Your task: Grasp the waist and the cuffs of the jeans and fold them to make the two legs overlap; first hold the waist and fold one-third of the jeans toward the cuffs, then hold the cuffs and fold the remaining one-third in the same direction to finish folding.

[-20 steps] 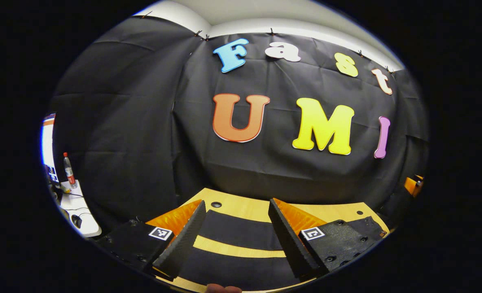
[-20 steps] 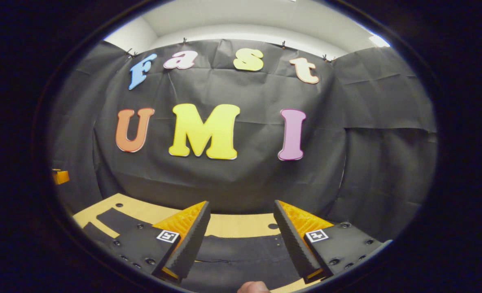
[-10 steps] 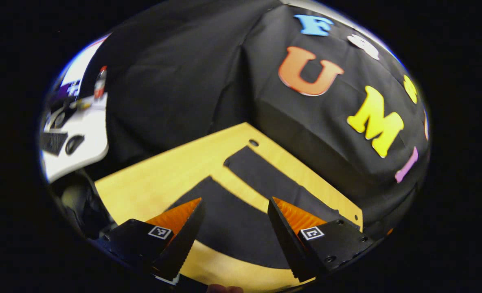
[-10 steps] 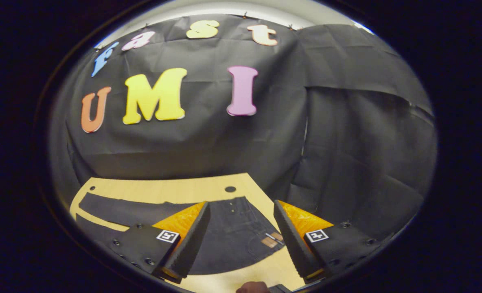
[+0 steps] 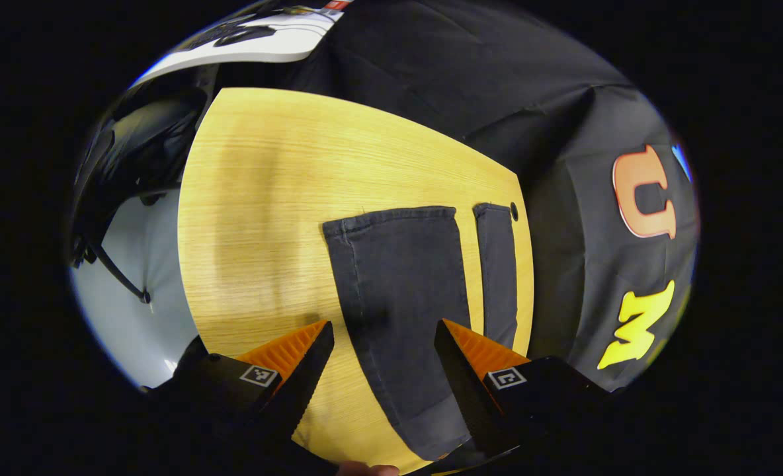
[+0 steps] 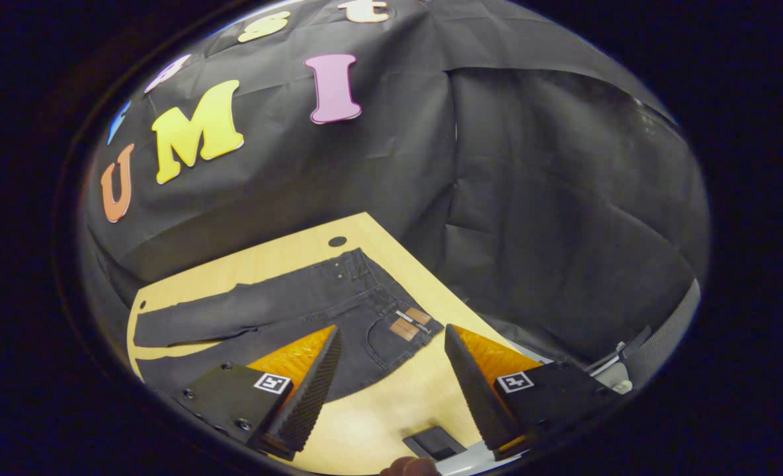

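The jeans [image 6: 279, 311] lie flat on the table [image 5: 266, 198], the two legs side by side and apart. In the right gripper view the waist [image 6: 391, 311] is at the jeans' right end, near the table's corner. In the left gripper view the cuffs [image 5: 391, 218] are at the jeans' far end, beside a hole [image 5: 514, 211] in the table

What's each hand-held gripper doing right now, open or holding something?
Left hand-held gripper: open, empty, above the jeans near the cuffs.
Right hand-held gripper: open, empty, above the waist.
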A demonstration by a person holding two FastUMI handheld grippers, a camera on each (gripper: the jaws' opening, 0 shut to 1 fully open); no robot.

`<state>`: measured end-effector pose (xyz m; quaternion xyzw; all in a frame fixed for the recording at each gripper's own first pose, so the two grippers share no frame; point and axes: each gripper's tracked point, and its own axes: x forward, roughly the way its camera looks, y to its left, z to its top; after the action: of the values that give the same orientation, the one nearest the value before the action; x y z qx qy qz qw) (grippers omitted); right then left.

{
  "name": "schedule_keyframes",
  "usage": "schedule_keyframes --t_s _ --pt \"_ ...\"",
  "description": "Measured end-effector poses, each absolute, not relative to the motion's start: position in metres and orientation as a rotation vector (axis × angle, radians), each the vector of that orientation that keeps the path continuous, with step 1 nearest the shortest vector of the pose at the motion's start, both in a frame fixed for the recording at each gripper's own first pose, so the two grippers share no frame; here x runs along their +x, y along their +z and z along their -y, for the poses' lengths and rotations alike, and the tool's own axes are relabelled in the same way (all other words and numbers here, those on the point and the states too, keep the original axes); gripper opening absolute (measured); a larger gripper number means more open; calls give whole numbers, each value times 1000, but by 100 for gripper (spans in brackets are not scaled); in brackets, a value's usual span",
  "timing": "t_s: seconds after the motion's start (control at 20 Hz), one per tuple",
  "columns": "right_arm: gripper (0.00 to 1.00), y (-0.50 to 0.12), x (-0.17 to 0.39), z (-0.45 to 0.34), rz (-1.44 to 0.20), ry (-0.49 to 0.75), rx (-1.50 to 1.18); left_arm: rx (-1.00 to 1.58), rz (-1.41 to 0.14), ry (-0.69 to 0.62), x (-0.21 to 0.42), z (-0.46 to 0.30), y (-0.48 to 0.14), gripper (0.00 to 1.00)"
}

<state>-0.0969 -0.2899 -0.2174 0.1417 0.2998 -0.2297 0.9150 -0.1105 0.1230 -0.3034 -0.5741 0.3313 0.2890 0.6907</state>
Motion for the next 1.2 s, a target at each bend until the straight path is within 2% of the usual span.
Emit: schedule_keyframes --t_s 0.3,0.35,0.45,0.5,0.65,0.7,0.75,0.8,0.95,1.0,1.05,1.1,1.15,1.2 --pt "97 -233 -108 298 -642 -512 373 -1327 -698 632 -91 -130 -314 98" --pt "94 -237 -107 299 -644 -522 405 -1332 -689 624 -86 -132 -314 99" --pt "99 -244 -107 302 -645 -544 478 -1348 -661 602 -75 -133 -312 99" --pt "95 -250 -106 304 -644 -554 511 -1361 -634 585 -71 -133 -311 98" --pt "99 -269 -104 306 -654 -560 624 -1427 -554 533 -53 -133 -305 98" --pt "99 -274 -102 305 -655 -551 680 -1442 -536 517 -46 -131 -304 98" --pt "94 -280 -102 304 -663 -543 746 -1443 -526 509 -40 -130 -305 98" --pt "98 -285 -99 304 -664 -534 824 -1444 -533 502 -38 -128 -308 96" --pt "98 -304 -90 315 -661 -523 1046 -1452 -553 496 -31 -127 -313 85" --pt "98 -314 -86 321 -657 -537 1102 -1459 -555 496 -29 -127 -316 65" --pt "93 -322 -80 328 -652 -553 1153 -1459 -562 499 -27 -127 -318 82" --pt "93 -329 -73 334 -642 -565 1193 -1455 -572 502 -26 -126 -321 64" --pt "98 -335 -67 340 -638 -573 1220 -1450 -584 502 -25 -124 -322 48" --pt "98 -342 -60 345 -635 -581 1230 -1442 -599 507 -23 -124 -324 51"
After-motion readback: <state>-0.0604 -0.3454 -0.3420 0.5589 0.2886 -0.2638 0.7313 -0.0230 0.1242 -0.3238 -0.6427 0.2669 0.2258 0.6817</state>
